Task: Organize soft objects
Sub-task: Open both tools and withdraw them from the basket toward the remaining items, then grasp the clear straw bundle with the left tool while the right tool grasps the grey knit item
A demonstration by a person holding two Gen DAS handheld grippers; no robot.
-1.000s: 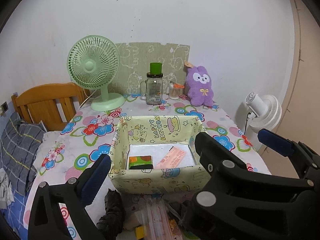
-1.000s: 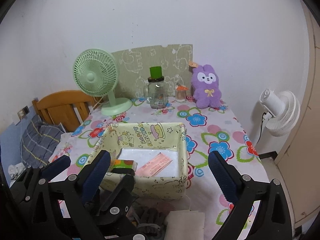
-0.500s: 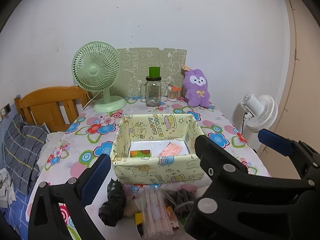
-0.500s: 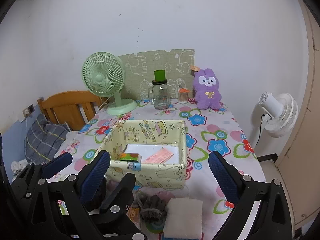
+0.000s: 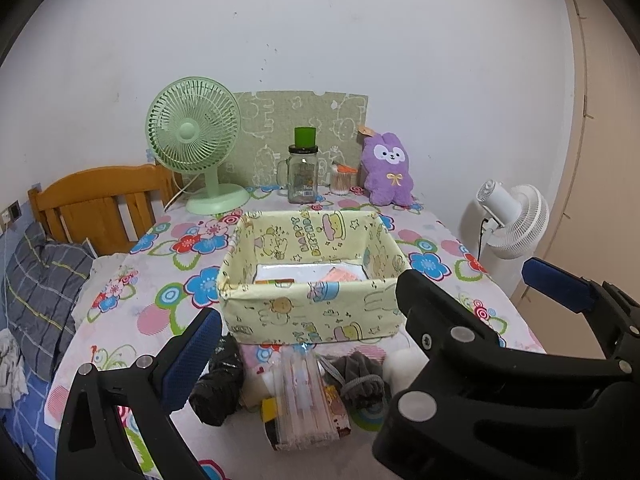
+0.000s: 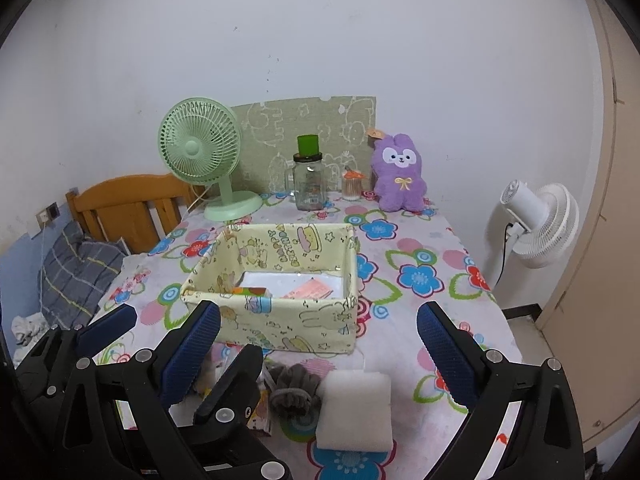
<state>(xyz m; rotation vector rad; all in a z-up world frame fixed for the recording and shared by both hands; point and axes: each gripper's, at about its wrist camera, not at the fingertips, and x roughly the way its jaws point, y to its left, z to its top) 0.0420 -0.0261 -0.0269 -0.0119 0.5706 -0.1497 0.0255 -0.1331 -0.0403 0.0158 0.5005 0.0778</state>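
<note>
A pale yellow fabric box (image 5: 312, 320) (image 6: 280, 324) stands mid-table and holds a small colourful packet (image 6: 250, 292) and a pink card (image 6: 310, 290). In front of it lie a black crumpled bag (image 5: 218, 388), a clear packet of straws (image 5: 304, 396), a grey cloth (image 5: 360, 380) (image 6: 294, 386) and a white sponge (image 6: 354, 412). A purple plush bunny (image 5: 388, 170) (image 6: 400, 174) sits at the back. My left gripper (image 5: 360, 304) is open and empty above the near items. My right gripper (image 6: 320, 340) is open and empty, over the sponge.
A green desk fan (image 5: 196, 140), a glass jar with a green lid (image 5: 302, 174) and a small jar (image 5: 342, 178) stand at the table's back. A wooden chair (image 5: 100, 200) is on the left, a white floor fan (image 5: 508, 216) on the right.
Both grippers have pulled back and up from the box. The bag, straws, cloth and sponge in front of it have come into view. Both grippers stay open.
</note>
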